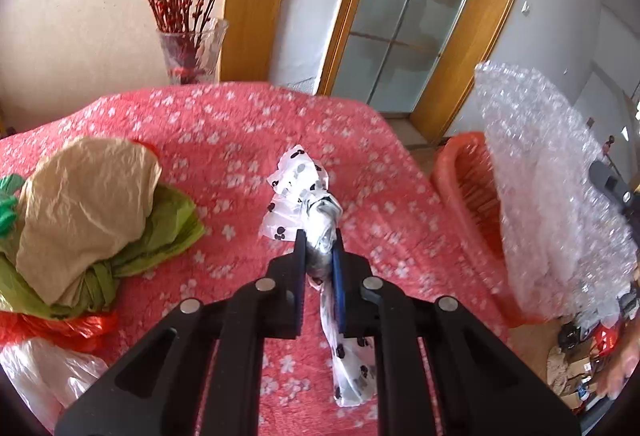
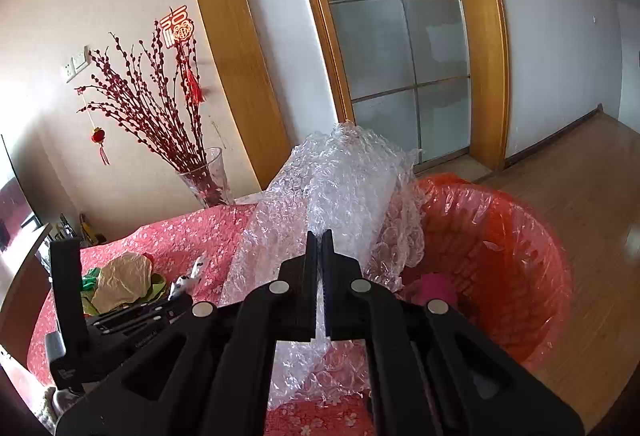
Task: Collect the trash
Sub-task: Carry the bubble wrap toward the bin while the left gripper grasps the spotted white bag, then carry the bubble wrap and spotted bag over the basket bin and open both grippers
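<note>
— Two pieces, one in each claw?

— Yes. My left gripper (image 1: 319,250) is pinched on the spotted plastic bag (image 1: 301,188), lying mid-table on the pink tablecloth (image 1: 224,124). My right gripper (image 2: 319,242) is clamped on the bubble wrap (image 2: 344,180), held up beside the red-lined bin (image 2: 520,236).

— How will they handle?

— Both light, soft and slippery, I'd judge. I grip the bag's twisted middle, where the film bunches thick.
</note>
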`<state>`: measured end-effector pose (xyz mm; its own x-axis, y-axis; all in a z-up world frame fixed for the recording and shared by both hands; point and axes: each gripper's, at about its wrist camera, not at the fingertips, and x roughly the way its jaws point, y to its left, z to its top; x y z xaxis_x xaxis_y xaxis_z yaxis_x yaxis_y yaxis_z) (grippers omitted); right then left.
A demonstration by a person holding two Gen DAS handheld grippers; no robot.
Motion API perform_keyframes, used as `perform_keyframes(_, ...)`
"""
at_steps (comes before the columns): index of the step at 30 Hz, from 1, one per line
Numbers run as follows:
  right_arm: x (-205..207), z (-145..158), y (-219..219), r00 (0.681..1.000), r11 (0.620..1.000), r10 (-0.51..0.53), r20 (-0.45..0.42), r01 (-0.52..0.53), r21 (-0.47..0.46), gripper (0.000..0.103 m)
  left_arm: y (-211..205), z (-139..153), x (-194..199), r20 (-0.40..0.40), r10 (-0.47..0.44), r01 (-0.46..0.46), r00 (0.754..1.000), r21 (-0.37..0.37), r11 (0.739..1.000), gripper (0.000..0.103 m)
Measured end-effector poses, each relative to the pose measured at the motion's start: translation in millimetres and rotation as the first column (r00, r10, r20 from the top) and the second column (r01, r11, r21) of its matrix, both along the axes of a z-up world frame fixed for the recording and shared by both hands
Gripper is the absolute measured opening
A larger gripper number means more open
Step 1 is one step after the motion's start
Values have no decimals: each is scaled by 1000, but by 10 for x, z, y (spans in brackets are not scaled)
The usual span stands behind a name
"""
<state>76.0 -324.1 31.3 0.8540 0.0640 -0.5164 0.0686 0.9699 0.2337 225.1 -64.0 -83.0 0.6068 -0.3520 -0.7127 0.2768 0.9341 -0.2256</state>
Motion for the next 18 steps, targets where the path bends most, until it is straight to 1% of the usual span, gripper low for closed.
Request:
perform_keyframes(9, -49, 29, -146, 999, 999, -37, 9, 37, 2, 3, -185, 403, -31, 72, -44, 48, 996, -50, 998, 13)
perform_keyframes(13, -66, 34, -232, 998, 998, -62, 10, 62, 5, 3, -353, 504, -53, 90, -80, 85, 993, -59, 995, 13)
perform_keyframes(18, -102, 20, -358, 996, 996, -92, 8, 92, 7, 3, -571, 557, -81, 94, -126, 134, 988, -75, 988, 13)
